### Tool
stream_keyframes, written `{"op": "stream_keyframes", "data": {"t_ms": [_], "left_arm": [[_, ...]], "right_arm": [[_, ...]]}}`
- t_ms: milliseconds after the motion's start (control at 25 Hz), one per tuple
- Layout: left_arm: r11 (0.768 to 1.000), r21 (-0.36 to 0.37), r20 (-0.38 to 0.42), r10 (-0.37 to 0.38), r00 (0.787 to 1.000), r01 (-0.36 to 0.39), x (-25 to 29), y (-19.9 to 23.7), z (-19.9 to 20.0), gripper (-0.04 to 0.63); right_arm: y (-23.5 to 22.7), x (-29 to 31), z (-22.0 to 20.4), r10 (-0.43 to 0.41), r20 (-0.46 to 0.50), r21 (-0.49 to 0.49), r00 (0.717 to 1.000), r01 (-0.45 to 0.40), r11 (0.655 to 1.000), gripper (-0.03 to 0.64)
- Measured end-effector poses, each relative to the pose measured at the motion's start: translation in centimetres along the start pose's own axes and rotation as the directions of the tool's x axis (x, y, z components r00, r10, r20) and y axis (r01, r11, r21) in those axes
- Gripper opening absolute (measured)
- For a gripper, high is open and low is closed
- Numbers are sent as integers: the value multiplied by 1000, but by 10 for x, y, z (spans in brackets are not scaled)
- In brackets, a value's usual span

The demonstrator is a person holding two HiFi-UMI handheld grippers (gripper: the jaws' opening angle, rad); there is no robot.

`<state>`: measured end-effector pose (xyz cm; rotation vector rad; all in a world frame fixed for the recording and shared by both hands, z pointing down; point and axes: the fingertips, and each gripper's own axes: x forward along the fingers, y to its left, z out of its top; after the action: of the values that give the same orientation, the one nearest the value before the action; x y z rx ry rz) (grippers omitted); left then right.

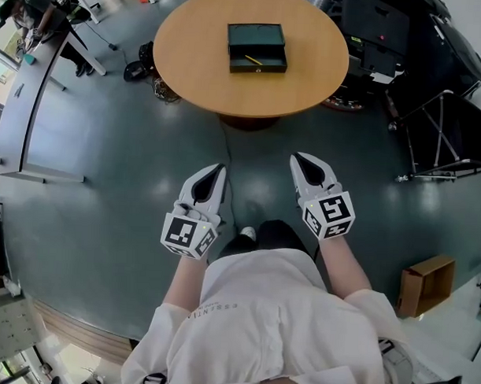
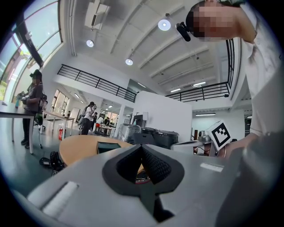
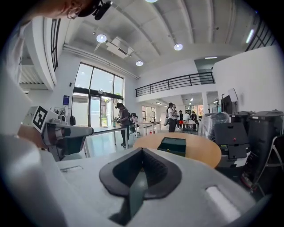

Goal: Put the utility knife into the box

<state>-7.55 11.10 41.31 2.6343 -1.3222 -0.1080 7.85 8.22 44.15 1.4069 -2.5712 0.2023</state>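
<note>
A dark green box [image 1: 256, 48] lies open on the round wooden table [image 1: 198, 60], far ahead of me. A thin yellow object [image 1: 253, 60], probably the utility knife, lies inside the box's near half. My left gripper [image 1: 218, 170] and right gripper [image 1: 299, 159] hover side by side over the floor close to my body, well short of the table. Both are shut and hold nothing. The left gripper view looks past its closed gripper [image 2: 142, 147] to the box [image 2: 108, 146]. Beyond the closed gripper [image 3: 142, 150] in the right gripper view, the box [image 3: 173, 145] sits on the table [image 3: 199, 150].
Black cases and equipment [image 1: 403, 35] crowd the table's far right, with a folding stand [image 1: 447, 131] beside them. A cardboard box [image 1: 426, 284] sits on the floor at right. A long desk [image 1: 31, 85] runs along the left. A dark bag [image 1: 138, 66] lies by the table. People stand far off.
</note>
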Motion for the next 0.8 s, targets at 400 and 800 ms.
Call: {"op": "stream_keyframes", "data": {"t_ms": [400,800], "left_arm": [[1000,19,33,0,999,-1,-21,-22,8,9],[999,48,36,-5,999,3,-13,-45,11,9]], "right_arm": [[30,-25,-8,14,-12,-29,1000,-15,999,-8],[23,-46,-3,22,-3,-45,1000,-22,999,-8]]}}
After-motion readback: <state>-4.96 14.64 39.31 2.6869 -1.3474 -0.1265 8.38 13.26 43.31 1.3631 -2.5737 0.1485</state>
